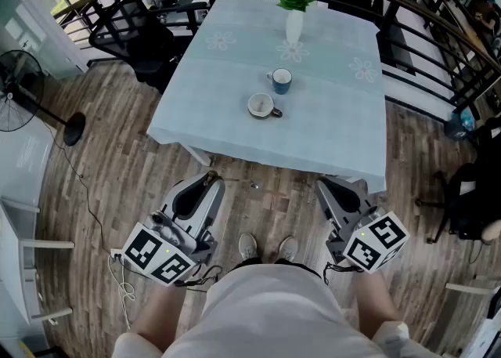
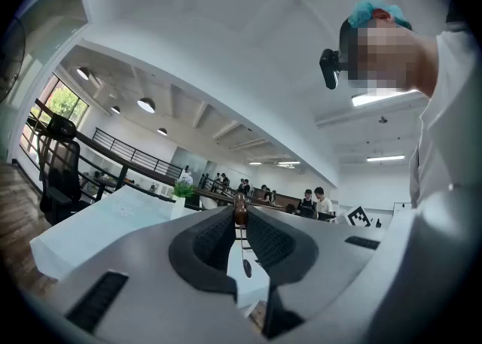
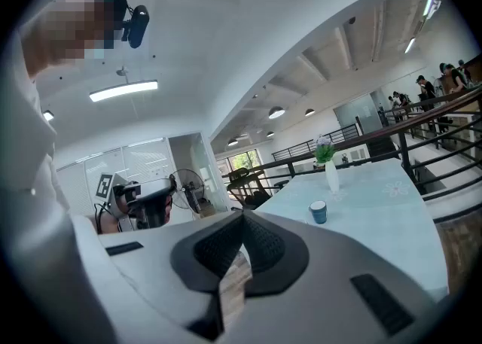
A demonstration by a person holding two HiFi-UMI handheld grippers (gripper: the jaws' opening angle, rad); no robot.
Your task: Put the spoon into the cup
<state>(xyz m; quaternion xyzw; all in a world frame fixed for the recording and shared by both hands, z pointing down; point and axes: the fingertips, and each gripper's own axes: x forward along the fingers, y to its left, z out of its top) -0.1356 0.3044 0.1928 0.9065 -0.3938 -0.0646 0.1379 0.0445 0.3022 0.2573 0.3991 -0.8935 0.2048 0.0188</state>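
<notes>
Two cups stand near the middle of the pale blue table (image 1: 219, 125): a blue cup (image 1: 281, 80) and, nearer to me, a white cup (image 1: 261, 105) with a dark handle. Both grippers are held low, short of the table's near edge. My left gripper (image 1: 210, 182) is shut on a thin spoon (image 2: 246, 266). The spoon's brown end sits at the jaw tips, and its stem and small bowl hang down between them. My right gripper (image 1: 333, 186) has its jaws together with nothing in them. The blue cup (image 3: 318, 211) appears ahead in the right gripper view.
A white vase (image 1: 294, 26) with a green plant stands at the far side of the table. A black office chair (image 1: 129, 31) is at the table's left, with a floor fan (image 1: 19, 102) further left. A dark railing (image 1: 438, 19) runs behind, and a black bag (image 1: 473, 200) lies at the right.
</notes>
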